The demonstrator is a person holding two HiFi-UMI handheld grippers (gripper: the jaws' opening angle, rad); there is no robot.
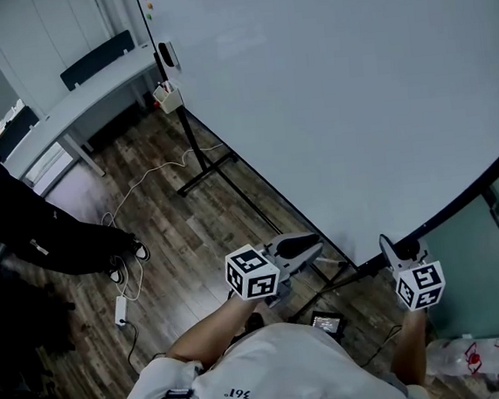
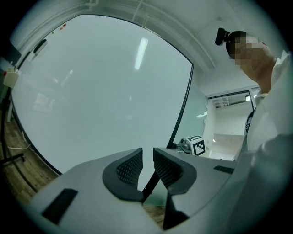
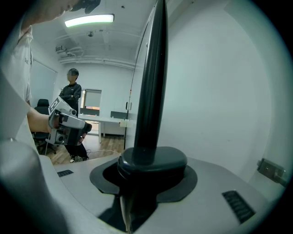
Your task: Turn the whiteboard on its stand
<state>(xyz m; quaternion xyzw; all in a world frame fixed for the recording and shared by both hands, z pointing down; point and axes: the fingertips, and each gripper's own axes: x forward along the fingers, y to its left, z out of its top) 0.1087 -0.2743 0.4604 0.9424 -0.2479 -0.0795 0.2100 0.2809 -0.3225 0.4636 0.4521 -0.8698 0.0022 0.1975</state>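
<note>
The big whiteboard fills the upper right of the head view, tilted on its black stand. My right gripper sits at the board's lower black frame edge. In the right gripper view the jaws are clamped on that black frame edge, which runs straight up between them. My left gripper is held just left of it, close to the board's face. Its jaws stand slightly apart with nothing between them, and the white surface lies beyond them.
A person in dark clothes stands at the left near a long grey desk. A power strip and white cable lie on the wood floor. A small tray hangs at the board's far corner. A plastic bag lies at lower right.
</note>
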